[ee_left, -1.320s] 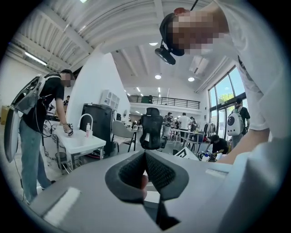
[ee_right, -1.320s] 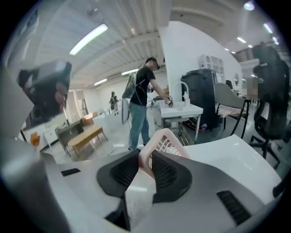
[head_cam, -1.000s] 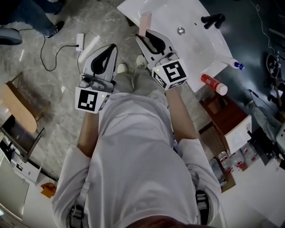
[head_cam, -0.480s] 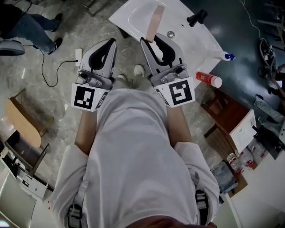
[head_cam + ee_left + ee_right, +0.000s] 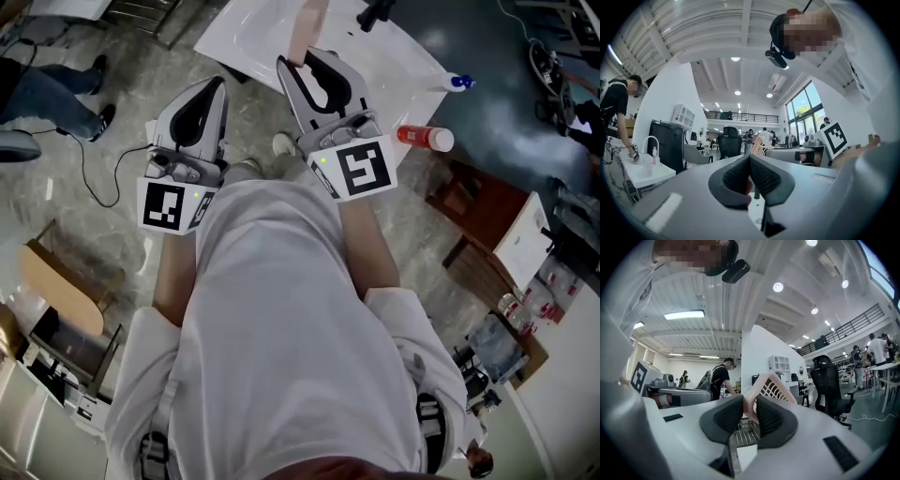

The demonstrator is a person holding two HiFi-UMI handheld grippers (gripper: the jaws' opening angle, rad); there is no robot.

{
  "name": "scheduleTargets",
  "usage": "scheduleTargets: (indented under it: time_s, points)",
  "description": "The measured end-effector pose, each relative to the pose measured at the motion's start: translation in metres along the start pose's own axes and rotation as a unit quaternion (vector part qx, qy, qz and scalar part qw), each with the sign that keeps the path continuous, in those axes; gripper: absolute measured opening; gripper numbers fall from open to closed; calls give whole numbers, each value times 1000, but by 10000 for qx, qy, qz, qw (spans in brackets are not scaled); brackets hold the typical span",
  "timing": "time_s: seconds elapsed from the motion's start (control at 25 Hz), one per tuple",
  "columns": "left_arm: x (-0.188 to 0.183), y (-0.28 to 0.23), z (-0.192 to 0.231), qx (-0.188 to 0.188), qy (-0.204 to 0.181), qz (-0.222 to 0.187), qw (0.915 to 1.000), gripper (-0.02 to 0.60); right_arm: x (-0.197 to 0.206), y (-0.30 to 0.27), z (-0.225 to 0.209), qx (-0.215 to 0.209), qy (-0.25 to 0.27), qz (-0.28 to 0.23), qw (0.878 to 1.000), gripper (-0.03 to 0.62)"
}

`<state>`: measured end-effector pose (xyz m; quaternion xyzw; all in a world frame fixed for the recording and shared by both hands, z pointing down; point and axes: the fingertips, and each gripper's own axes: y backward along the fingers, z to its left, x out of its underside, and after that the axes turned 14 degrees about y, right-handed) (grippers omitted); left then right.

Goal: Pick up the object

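Observation:
The object is a pink plastic piece with a lattice wall point(image 5: 307, 28). My right gripper point(image 5: 305, 61) is shut on its lower edge and holds it up in front of the person's chest. In the right gripper view the pink piece point(image 5: 772, 386) stands between the two black pads and rises past them, with the right gripper point(image 5: 749, 405) closed on it. My left gripper point(image 5: 216, 86) hovers beside it on the left, apart from the piece. In the left gripper view the left gripper point(image 5: 750, 161) has its pads pressed together with nothing held.
A white washbasin point(image 5: 253, 37) with a black tap point(image 5: 375, 11) lies ahead and below. A red-and-white bottle point(image 5: 424, 139) and a blue-capped bottle point(image 5: 459, 82) lie at its right end, near a brown cabinet point(image 5: 483, 216). A bystander's legs point(image 5: 37, 94) and a floor cable point(image 5: 94, 169) are at the left.
Both grippers have come up and nearer the head camera, the right one still carrying the pink piece. The washbasin has slid toward the top edge of the head view.

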<state>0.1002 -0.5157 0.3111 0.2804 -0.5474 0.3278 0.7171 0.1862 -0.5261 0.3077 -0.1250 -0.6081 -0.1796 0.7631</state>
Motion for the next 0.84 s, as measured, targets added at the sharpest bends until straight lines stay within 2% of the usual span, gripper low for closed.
scheduleTargets:
  time_s: [0.4,0.84]
  points:
    - [-15,-21,-25,445,-60,-76,9990,0,-18,9,-14,221,103,-86,9997,92]
    - [-11,-26,-29,521,30,-71,9986,0,-27,17,-13,246,238,-79,9994,92]
